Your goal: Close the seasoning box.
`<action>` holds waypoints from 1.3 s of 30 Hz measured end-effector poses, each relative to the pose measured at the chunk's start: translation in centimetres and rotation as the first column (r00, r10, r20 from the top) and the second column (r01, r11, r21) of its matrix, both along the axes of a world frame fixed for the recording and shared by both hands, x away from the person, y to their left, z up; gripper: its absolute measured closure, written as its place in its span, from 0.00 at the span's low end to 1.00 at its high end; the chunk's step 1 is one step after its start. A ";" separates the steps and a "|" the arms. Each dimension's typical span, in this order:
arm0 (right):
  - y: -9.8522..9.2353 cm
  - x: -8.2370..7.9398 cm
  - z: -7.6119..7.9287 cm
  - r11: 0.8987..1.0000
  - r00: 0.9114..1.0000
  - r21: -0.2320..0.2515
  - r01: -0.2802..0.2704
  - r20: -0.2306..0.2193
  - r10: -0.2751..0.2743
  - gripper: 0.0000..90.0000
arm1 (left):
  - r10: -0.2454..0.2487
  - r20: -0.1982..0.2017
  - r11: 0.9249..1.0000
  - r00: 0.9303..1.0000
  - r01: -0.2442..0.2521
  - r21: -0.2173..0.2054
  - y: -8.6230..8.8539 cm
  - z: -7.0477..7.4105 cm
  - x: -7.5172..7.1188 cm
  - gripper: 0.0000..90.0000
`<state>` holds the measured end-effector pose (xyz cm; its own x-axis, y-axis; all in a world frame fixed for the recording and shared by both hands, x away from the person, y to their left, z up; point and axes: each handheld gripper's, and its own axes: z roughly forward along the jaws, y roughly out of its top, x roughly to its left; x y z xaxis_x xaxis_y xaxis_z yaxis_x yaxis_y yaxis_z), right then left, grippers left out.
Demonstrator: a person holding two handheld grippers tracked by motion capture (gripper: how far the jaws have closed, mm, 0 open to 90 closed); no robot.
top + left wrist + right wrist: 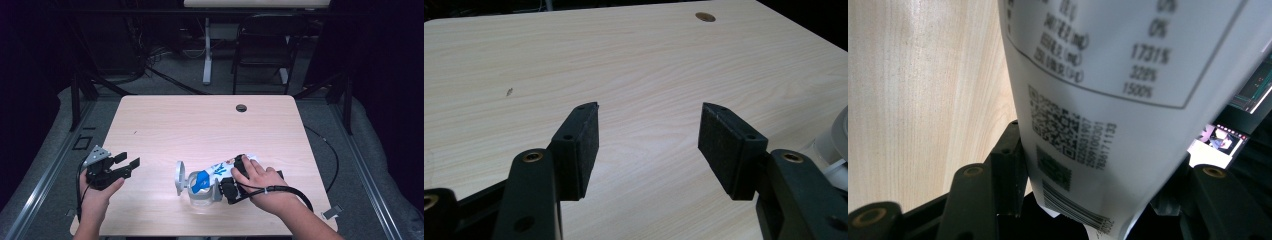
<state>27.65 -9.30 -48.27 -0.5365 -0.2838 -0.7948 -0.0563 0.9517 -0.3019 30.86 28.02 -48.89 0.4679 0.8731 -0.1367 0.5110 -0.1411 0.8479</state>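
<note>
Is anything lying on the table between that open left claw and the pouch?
Nothing visible. Bare table lies between the left gripper and the pouch, which the right gripper already grips beside a clear jar.

High view: fixed above the near edge, facing forward and down; whole table [200,125] in frame, floor and chair beyond.
Left gripper view: low over the tabletop, facing its far edge and cable hole [705,17].
Right gripper view: very close on a printed pouch [1108,100].
Shared: the wooden tabletop; cable hole [241,108].
</note>
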 end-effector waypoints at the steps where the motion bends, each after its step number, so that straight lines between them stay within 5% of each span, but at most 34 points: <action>1: 0.0 0.0 0.0 1.000 1.000 -0.005 -0.001 0.004 0.001 0.50 | 0.002 0.002 1.000 1.000 -0.001 -0.001 0.0 0.0 0.0 0.47; 39: 0.5 -0.2 0.4 0.998 0.999 -0.053 -0.022 0.031 0.024 0.51 | 0.007 0.004 1.000 1.000 -0.007 -0.009 0.0 0.0 0.0 0.47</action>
<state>27.41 -8.79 -47.92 -0.5042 -0.3376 -0.7948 -0.0677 0.9330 -0.3534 30.86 28.05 -48.92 0.4627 0.8749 -0.1429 0.5088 -0.1300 0.8510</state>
